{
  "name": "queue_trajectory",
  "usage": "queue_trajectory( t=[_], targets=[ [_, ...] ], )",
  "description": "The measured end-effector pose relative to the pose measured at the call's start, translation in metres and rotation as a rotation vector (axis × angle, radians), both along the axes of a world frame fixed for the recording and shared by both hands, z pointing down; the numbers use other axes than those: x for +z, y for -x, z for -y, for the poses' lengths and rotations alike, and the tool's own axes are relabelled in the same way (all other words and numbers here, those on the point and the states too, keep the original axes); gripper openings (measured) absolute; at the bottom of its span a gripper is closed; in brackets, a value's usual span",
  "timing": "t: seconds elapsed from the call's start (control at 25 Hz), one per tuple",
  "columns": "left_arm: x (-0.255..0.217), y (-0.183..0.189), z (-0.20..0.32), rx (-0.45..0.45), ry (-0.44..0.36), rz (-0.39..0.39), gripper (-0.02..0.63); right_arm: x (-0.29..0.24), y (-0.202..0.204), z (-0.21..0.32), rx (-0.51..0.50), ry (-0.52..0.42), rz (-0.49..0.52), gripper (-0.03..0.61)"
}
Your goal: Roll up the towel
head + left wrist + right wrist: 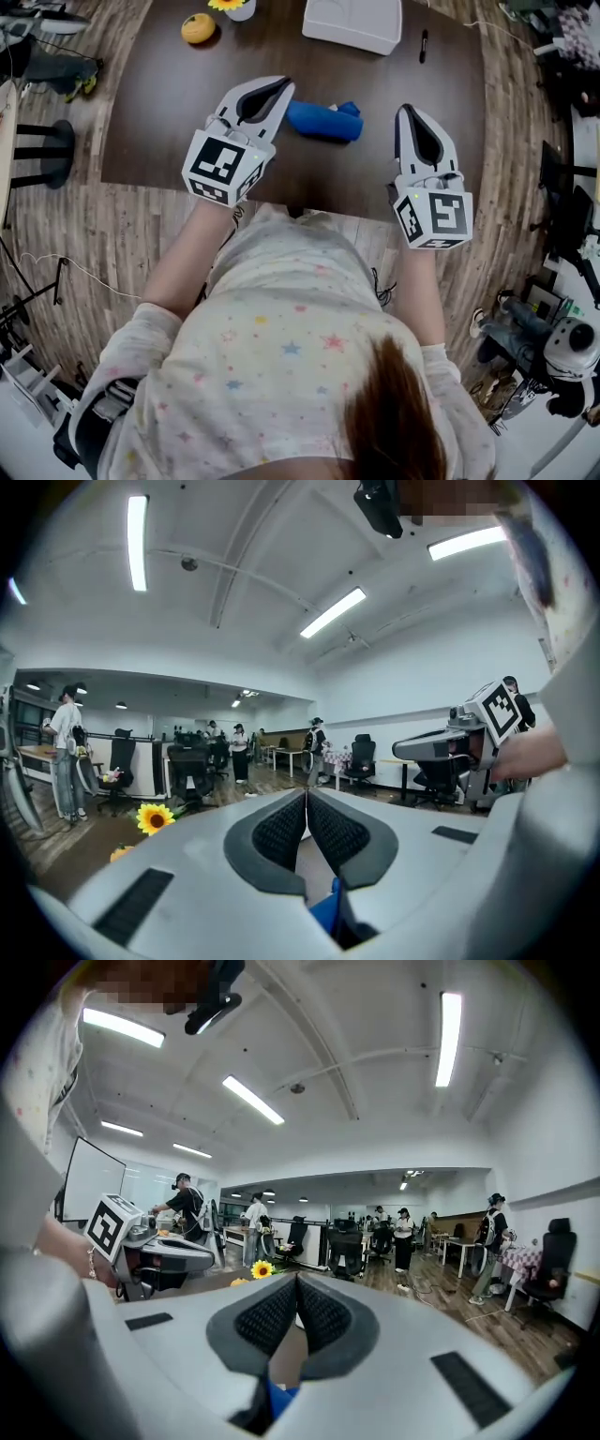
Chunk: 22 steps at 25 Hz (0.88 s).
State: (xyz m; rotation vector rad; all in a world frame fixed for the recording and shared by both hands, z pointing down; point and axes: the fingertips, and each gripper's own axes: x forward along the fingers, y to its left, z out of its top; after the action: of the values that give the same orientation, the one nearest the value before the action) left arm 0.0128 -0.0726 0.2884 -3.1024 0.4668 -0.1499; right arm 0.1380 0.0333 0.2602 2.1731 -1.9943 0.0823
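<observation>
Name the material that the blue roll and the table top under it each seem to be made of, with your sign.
Blue roll: soft cloth, likely towelling; matte, with rounded folds and no hard edges. Table top: dark brown wood or wood-look laminate; smooth, faint sheen; grain too faint to settle which.

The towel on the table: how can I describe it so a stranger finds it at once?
Look at the dark brown table. At its middle lies the towel, rolled into a short log. It is the only blue thing there; the box behind it is white.
</observation>
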Motion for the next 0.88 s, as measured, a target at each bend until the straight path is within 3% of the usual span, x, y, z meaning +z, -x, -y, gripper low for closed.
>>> queue_trajectory(
  t=[0.2,0.44,0.88],
  targets=[
    [-0.023,0.006,-0.006,-0.029,-0.039,-0.025,0.017,-0.030,-0.002,-0.010,-0.013,-0.091,0.071,0.000],
    [-0.034,0.008,-0.016,-0.069,-0.114,0.005,0.017,-0.053,-0.009,-0.019,-0.024,-0.138,0.032,0.000],
    [-0.047,0.002,-0.028,-0.152,-0.099,-0.044,0.015,-0.044,-0.030,-0.027,-0.066,-0.152,0.032,0.000]
  ],
)
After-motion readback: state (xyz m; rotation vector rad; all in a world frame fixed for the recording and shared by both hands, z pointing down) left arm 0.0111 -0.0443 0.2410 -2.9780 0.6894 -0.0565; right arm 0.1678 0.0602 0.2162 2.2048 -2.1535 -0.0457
